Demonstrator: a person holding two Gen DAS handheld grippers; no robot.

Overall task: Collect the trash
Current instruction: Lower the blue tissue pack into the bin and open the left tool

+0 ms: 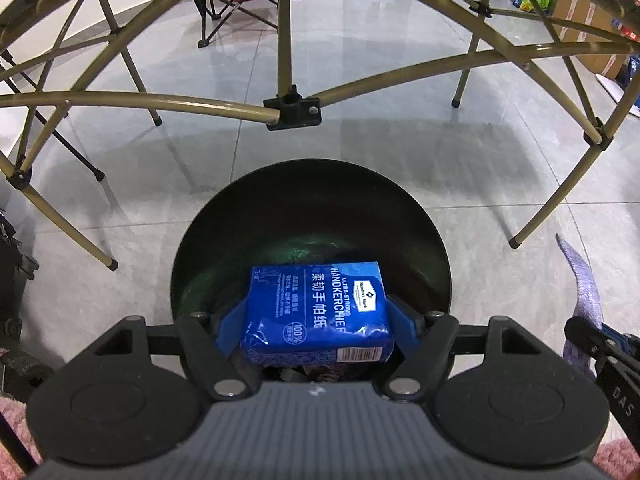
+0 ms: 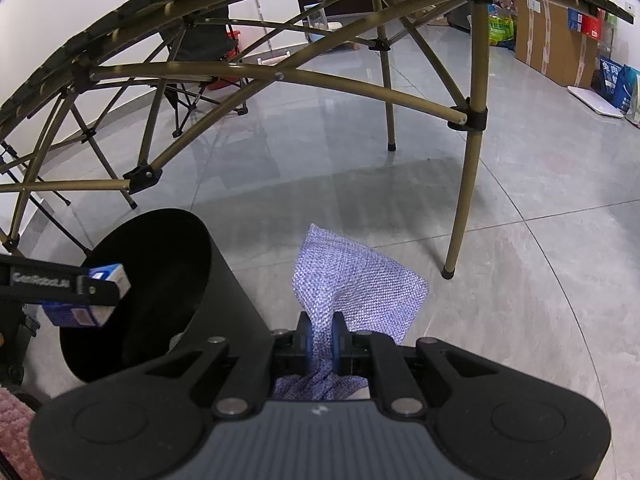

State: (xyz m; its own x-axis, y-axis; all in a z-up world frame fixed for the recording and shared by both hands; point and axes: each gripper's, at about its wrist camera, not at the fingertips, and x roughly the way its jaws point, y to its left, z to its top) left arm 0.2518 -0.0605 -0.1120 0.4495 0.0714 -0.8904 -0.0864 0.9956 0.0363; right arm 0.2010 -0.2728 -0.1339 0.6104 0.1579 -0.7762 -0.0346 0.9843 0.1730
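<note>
A blue handkerchief tissue pack (image 1: 318, 312) is clamped between the blue pads of my left gripper (image 1: 316, 322), which hangs right over the mouth of a black round trash bin (image 1: 420, 224). From the right wrist view the same pack (image 2: 90, 300) sits above the bin (image 2: 224, 280) opening, held by the left gripper (image 2: 96, 290). My right gripper (image 2: 323, 342) is shut on a lavender woven cloth (image 2: 356, 284), which sticks up past the fingers, to the right of the bin. The cloth (image 1: 584, 284) also shows at the right edge of the left wrist view.
A folding table's olive metal frame (image 1: 180, 100) arches overhead, with legs (image 2: 464, 192) standing on the grey tiled floor around the bin. A folding chair (image 2: 200, 64) stands further back. Cardboard boxes (image 2: 552, 40) and bags line the far right wall. Pink fabric (image 2: 16, 432) lies at lower left.
</note>
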